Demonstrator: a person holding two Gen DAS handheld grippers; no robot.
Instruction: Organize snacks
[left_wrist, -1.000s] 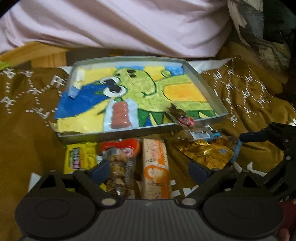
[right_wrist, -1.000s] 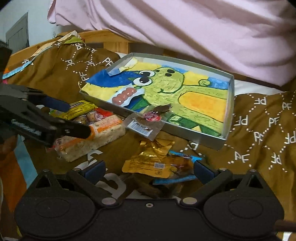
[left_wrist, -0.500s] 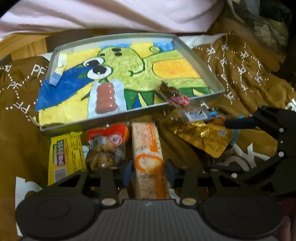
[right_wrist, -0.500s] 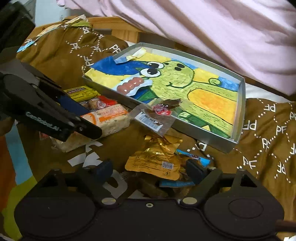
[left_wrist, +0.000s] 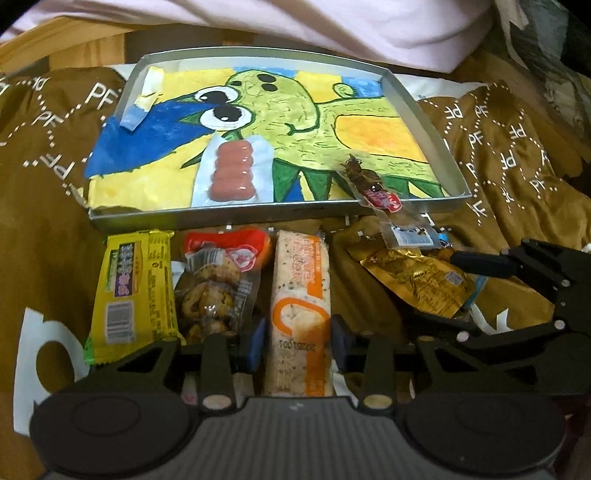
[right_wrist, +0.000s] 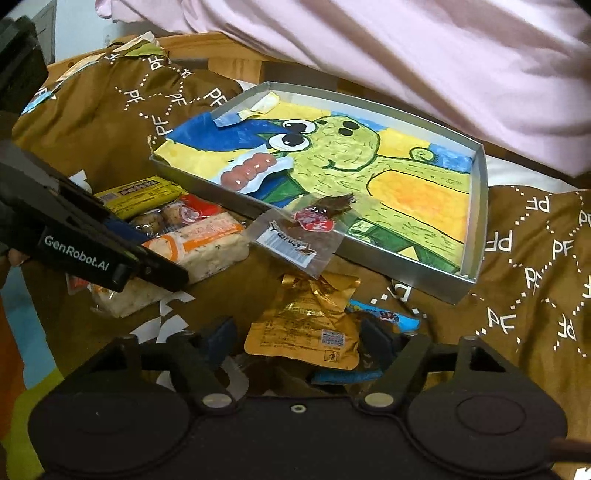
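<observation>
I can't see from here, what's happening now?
Left gripper shut on orange cracker pack. Right gripper closing around gold pouch. Tray holds sausage pack.

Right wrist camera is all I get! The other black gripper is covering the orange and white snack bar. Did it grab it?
Observer: Yes. On the left wrist camera, the left gripper has just been closing its jaws. Both blue pads now squeeze the sides of the orange and white snack bar.
Operator: What's half hidden behind that gripper?
Observer: A see-through packet of round brown cookies with a red top. It lies between that bar and the yellow wrapped bar, in front of the silver tray.
</observation>
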